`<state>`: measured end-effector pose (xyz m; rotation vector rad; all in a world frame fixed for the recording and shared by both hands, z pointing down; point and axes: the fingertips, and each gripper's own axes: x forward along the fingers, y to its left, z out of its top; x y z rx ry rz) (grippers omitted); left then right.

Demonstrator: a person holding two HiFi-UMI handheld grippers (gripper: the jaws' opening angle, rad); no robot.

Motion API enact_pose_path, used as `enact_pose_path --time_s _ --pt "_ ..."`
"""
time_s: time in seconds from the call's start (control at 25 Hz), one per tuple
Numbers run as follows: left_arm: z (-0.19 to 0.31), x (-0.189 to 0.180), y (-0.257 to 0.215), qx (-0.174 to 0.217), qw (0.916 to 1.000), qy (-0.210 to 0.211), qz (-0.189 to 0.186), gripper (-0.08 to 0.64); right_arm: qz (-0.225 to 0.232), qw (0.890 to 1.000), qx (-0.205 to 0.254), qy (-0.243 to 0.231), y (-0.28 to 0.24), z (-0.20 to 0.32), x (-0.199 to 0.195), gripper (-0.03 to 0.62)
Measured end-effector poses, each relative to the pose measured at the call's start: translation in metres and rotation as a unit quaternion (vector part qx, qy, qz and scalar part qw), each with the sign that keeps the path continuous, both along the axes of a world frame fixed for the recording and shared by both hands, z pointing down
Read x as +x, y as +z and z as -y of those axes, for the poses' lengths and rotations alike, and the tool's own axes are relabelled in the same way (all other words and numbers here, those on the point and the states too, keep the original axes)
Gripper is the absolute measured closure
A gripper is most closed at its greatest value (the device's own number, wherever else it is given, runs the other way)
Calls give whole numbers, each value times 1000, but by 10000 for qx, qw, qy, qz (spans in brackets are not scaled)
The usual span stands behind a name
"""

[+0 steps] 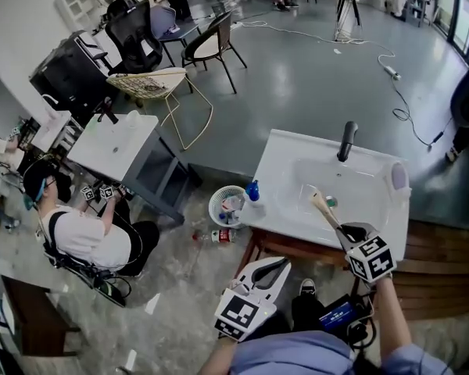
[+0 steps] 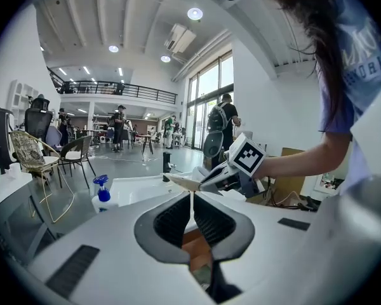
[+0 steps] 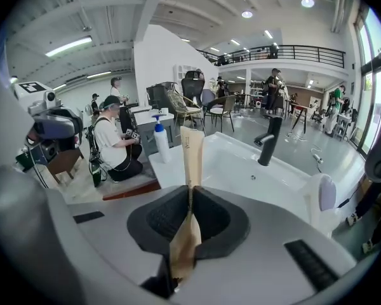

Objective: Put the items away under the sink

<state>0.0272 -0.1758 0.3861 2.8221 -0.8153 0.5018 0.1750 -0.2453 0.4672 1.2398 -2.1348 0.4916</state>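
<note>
1. Jaws of the right gripper [image 3: 190, 194] are clamped tight on a tan tube [image 3: 192, 151]. The tube runs between them, with its fatter body trailing back toward the camera and its flat crimped end standing out past the tips.
2. The left gripper [image 2: 192, 199] has its jaws pressed together with only a hairline of light between them, and they hold nothing. In the head view it [image 1: 280, 266] sits low in front of the person, just off the front-left corner of the white sink [image 1: 297, 156].
3. From the head view, the right gripper [image 1: 345, 231] holds the tube [image 1: 325, 211] on a slant over the basin, its free end pointing toward the back-left of the bowl. Whether the tube touches the basin cannot be told.
4. A spray bottle [image 1: 253, 201] with a blue top stands upright on the sink's front-left surface, left of the tube and apart from both pairs of jaws.
5. A black faucet [image 1: 346, 141] rises at the back rim, beyond the tube.
6. On the floor left of the sink stands a white basket [image 1: 216, 201] with small items inside, and a bottle [image 1: 221, 236] lies on its side near it.
7. Farther left, a seated person [image 1: 86, 237] in a white top is beside another white unit.
</note>
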Motion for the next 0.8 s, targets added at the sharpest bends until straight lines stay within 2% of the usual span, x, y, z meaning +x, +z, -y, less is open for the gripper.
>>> enact_pose_path --time_s 0.44,0.8 --pt "-64 -40 8 -43 9999 152 -51 549 34 9999 36 111 -7 -74 -43 554" --pt "-91 -56 23 27 9998 170 -97 549 -38 10000 -41 13 -1 -104 -67 554"
